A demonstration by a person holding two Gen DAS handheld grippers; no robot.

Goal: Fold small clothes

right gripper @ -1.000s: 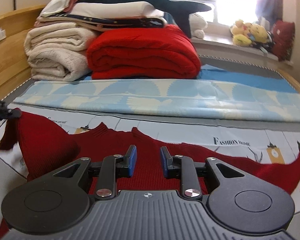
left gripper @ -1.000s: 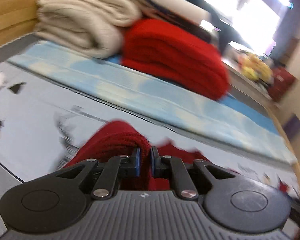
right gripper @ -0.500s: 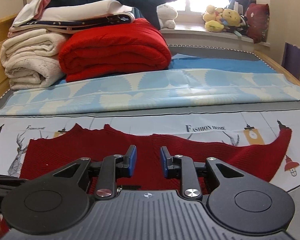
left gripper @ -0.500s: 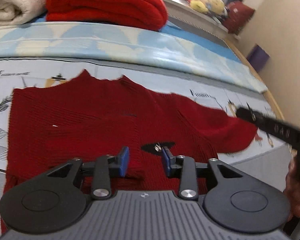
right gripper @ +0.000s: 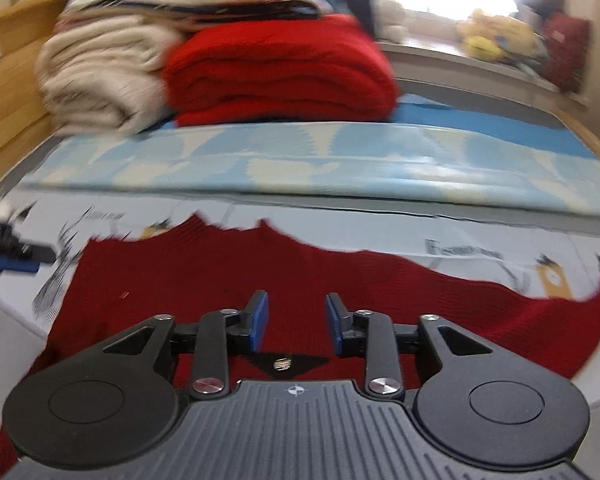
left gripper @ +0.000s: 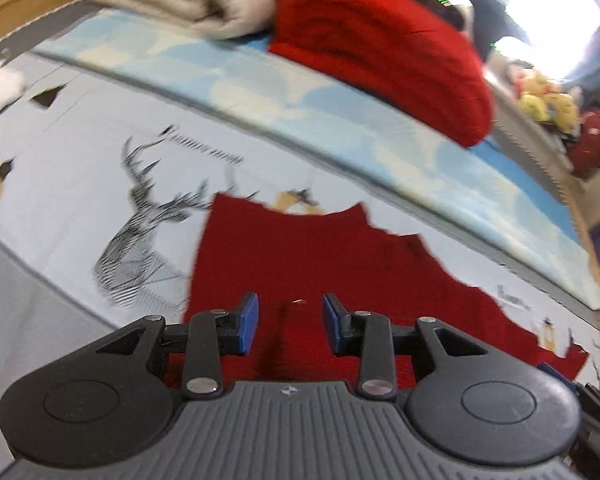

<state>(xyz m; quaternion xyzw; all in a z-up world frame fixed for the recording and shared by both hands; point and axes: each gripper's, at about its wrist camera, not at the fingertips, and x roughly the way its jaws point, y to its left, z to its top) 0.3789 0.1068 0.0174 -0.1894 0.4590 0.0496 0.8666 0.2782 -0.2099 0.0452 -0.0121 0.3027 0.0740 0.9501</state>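
A small dark red knit sweater (left gripper: 300, 256) lies flat on the printed bedsheet, its left sleeve folded in over the body and its right sleeve stretched out to the right (right gripper: 540, 312). My left gripper (left gripper: 290, 322) is open and empty, low over the sweater's left part. My right gripper (right gripper: 296, 320) is open and empty over the sweater's middle (right gripper: 228, 276). The left gripper's tip shows at the left edge of the right wrist view (right gripper: 8, 254). Both views are motion-blurred.
A printed sheet with a deer drawing (left gripper: 140, 232) covers the bed. A light blue folded blanket (right gripper: 320, 164) lies behind the sweater. Stacked beige blankets (right gripper: 96, 72) and a folded red blanket (right gripper: 280, 76) stand at the back. Plush toys (right gripper: 496, 36) sit on the windowsill.
My left gripper let go of the left sleeve, which now lies folded over the body, and has swung back to the left. The right gripper stayed open above the sweater.
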